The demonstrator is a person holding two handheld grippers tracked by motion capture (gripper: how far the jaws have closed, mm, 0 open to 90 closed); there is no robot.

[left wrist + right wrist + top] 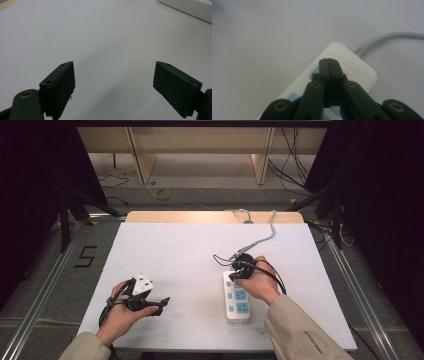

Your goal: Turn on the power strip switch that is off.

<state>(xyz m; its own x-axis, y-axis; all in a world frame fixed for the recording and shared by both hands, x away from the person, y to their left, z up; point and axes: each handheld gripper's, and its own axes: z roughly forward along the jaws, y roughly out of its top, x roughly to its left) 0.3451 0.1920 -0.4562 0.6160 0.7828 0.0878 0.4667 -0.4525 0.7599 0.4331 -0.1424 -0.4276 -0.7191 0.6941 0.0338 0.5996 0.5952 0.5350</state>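
Right claw (329, 60) is closed, jaws pressed together, nothing held between them; tips are set over the cable end of the power strip (352, 72). Likely the strip's switch is being pressed, though contact can't be confirmed from the right gripper view. Pressure is best applied straight down, jaws kept shut, so the strip isn't skidded on the tabletop (175, 250). The grey cable (387, 37) runs off beyond the claw tips. Left claw (115, 82) is wide open and empty, strip well off to its far right.

Place: lab or recording rig | signs: black curtains (30, 185), floor cables (295, 165), aluminium frame (37, 300), number "5" (86, 256)
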